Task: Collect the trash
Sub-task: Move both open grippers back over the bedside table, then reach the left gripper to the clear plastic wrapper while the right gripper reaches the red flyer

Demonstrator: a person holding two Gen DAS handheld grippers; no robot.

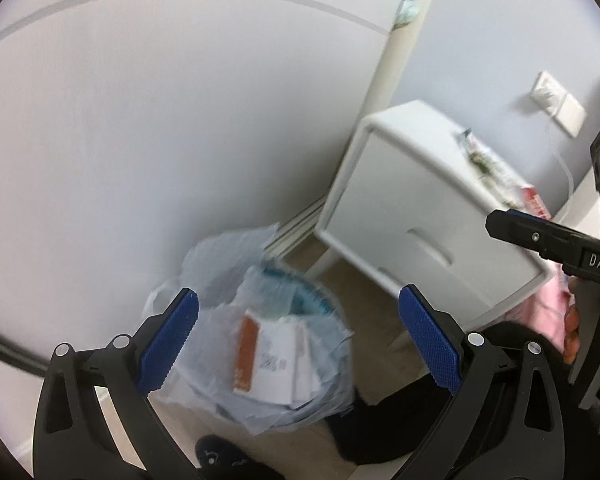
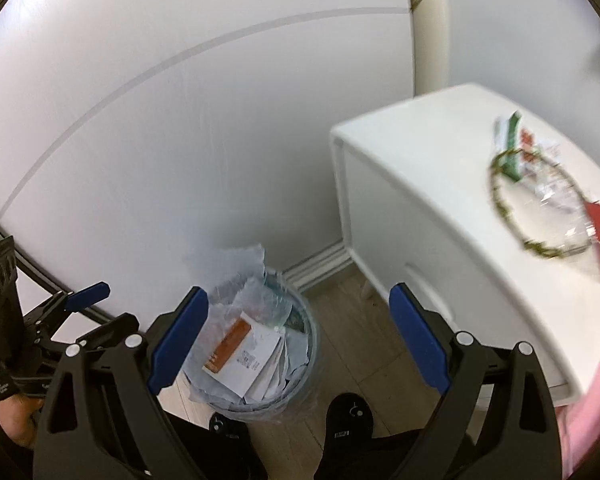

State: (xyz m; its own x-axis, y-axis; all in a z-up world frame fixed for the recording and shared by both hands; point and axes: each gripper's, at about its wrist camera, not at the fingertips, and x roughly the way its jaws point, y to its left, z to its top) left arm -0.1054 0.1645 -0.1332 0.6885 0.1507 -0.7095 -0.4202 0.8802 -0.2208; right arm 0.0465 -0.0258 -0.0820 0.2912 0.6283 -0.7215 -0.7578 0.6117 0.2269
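A round bin (image 1: 318,300) lined with a pale plastic bag stands on the floor by the wall. An orange and white carton (image 1: 268,356) lies on top of the papers inside it. My left gripper (image 1: 300,340) hangs above the bin, open wide, with nothing between its blue pads. In the right wrist view my right gripper (image 2: 300,336) is also open and empty above the bin (image 2: 313,344) and the carton (image 2: 240,352). Wrappers (image 2: 540,184) lie on the white nightstand (image 2: 420,168), namely a green and white packet, clear plastic and a red packet.
The nightstand (image 1: 400,200) stands right of the bin, against the wall, with a wall socket (image 1: 556,100) behind it. Pink fabric (image 2: 588,392) hangs at the far right. A person's dark shoes (image 2: 350,412) stand just before the bin. One of the right gripper's fingers (image 1: 516,232) crosses the left wrist view.
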